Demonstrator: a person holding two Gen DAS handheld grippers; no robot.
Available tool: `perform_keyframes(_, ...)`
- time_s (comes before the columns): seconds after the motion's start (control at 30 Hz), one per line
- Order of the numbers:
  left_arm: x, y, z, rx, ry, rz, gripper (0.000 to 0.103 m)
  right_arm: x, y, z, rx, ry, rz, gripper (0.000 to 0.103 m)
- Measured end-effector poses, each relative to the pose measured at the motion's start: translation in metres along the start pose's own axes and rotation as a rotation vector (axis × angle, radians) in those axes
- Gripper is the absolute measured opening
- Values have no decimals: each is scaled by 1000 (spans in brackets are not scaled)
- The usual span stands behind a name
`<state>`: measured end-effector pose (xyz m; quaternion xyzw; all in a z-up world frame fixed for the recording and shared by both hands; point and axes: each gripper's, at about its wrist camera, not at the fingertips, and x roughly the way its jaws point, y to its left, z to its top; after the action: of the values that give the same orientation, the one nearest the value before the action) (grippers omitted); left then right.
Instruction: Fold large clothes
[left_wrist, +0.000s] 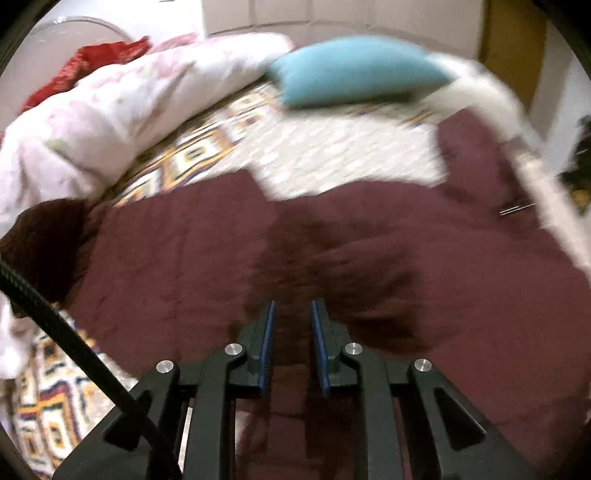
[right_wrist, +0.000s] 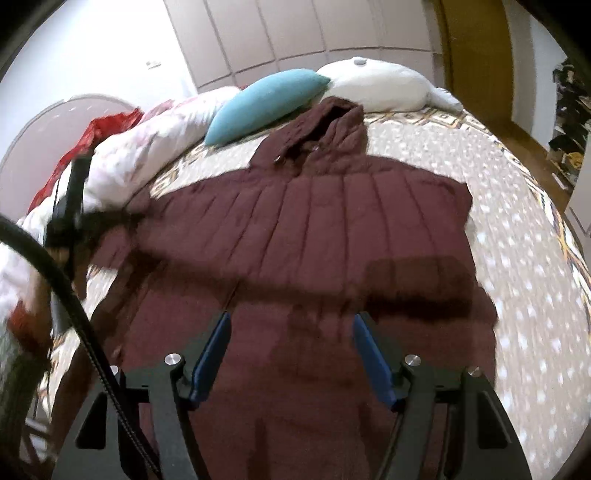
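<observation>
Maroon quilted fabric fills the left wrist view: the hooded jacket (left_wrist: 369, 240) lies spread on the bed (left_wrist: 332, 155), whose cover carries a pale dotted field with a geometric border. The left gripper (left_wrist: 293, 321) tilts steeply down over the jacket, its jaws drawn narrow with only a slim gap between the blue pads (left_wrist: 270, 332); motion blur hides whether any fabric is pinched there, so I cannot tell if it holds cloth. A black cable (left_wrist: 74, 332) crosses the lower left. Beyond the jacket sit a teal pillow (left_wrist: 351, 70), a white floral duvet (left_wrist: 110, 103) bunched at the left, and a red cloth (left_wrist: 96, 59) behind it. From the right wrist view, the jacket (right_wrist: 314, 221) lies flat on the bed (right_wrist: 517, 240) with its hood toward the teal pillow (right_wrist: 266, 103) and a white pillow (right_wrist: 380, 88) at the far end. The right gripper (right_wrist: 290, 325) angles down above the jacket's lower half, jaws standing wide, nothing between the pads (right_wrist: 212, 343). At the far left, blurred, the left gripper (right_wrist: 66, 218) reaches the jacket's sleeve edge beside the duvet (right_wrist: 147, 147).
</observation>
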<state>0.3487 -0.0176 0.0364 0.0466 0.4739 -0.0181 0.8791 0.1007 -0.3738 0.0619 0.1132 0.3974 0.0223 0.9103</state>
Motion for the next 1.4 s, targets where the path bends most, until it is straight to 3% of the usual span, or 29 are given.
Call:
perform_keyframes(0.1,18,10,-11,-40,11,-8,22,34,-9,13,51,19,-18,73)
perform_keyframes(0.23,7,16,-16,-24,-10,-24,28,69,-27,17,130,80,-39,73)
perform_keyframes(0.47,-59,70,-49,-85,-105,-43,59,39,-15,10,77,58,-59,73)
perform_keyframes(0.7,-98,171,-93,-168,-152,143,72,-8,15,-36,-11,63,-49,74)
perform_keyframes(0.83,-96,227,-106,-255,-136,214,73,-15,37,-69,0,77,2,74)
perform_keyframes(0.93,-84,261,-107,-302,-99,207,73,-11,56,-91,2,91,50,74)
perform_keyframes(1.03,-67,277,-96,-310,-77,201,73,-6,75,-104,-46,81,38,78)
perform_keyframes(1.17,-47,277,-75,-259,-90,239,73,2,88,-111,-107,69,-10,86)
perform_keyframes(1.4,-15,253,-46,-106,-107,294,73,13,92,-116,-146,75,-10,96)
